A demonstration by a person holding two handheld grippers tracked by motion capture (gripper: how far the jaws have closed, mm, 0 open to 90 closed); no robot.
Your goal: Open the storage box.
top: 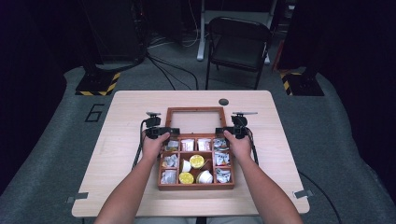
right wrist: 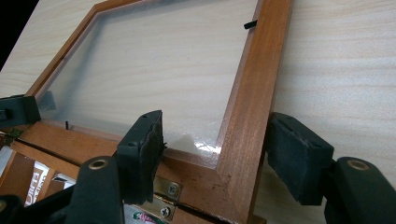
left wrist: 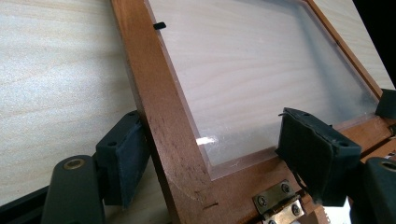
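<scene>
High view: both grippers, left (top: 161,133) and right (top: 229,132), straddle the lid (top: 195,119) with jaws spread; next, pinch its side rails and swing it over the box (top: 196,185).

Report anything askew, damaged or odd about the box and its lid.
Nothing stands out. The wooden box sits square on the table, packets and cups in their compartments; its glazed lid lies open, frame straddled by left tongs and right tongs.

Glass-paned wooden lid (top: 195,120) open, flat on table.
</scene>
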